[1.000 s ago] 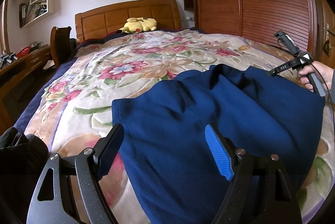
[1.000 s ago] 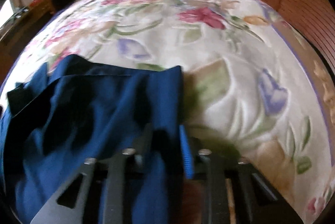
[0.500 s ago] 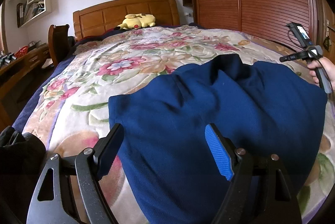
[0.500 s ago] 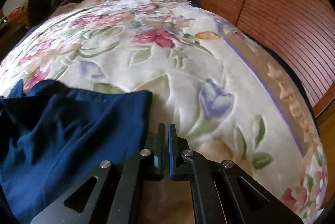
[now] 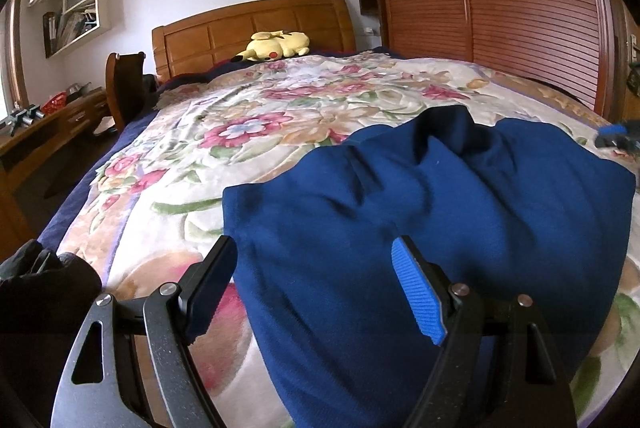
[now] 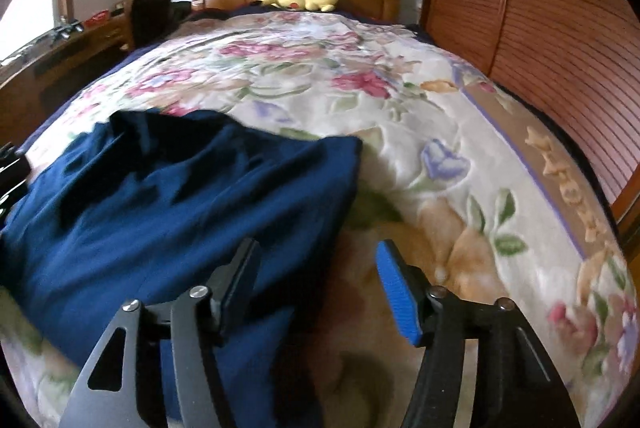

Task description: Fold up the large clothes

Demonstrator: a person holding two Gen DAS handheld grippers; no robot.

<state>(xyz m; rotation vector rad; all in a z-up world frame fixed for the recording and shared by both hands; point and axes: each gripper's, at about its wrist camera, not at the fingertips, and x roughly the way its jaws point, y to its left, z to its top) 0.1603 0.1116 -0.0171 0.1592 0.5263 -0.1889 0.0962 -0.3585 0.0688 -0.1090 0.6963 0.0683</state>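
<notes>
A large dark blue garment [image 5: 420,220] lies folded and rumpled on the flowered bedspread [image 5: 248,132], near the foot of the bed. My left gripper [image 5: 316,288] is open and empty, hovering over the garment's near left part. My right gripper [image 6: 320,292] is open and empty, above the garment's right edge [image 6: 192,196]; its left finger is over the cloth, its right finger over the bedspread [image 6: 440,164]. The right gripper's blue tip [image 5: 616,140] shows at the right edge of the left wrist view.
A yellow plush toy [image 5: 276,46] lies by the wooden headboard [image 5: 256,24]. A slatted wooden wardrobe [image 5: 520,8] runs along the bed's right side. A desk [image 5: 44,132] and chair [image 5: 124,88] stand on the left. A black garment [image 5: 36,292] lies at the near left.
My right gripper let go of the garment's edge, was shut and empty half a second ago, and has now opened and pulled back. The garment settled flatter on the bed. The left gripper stayed open.
</notes>
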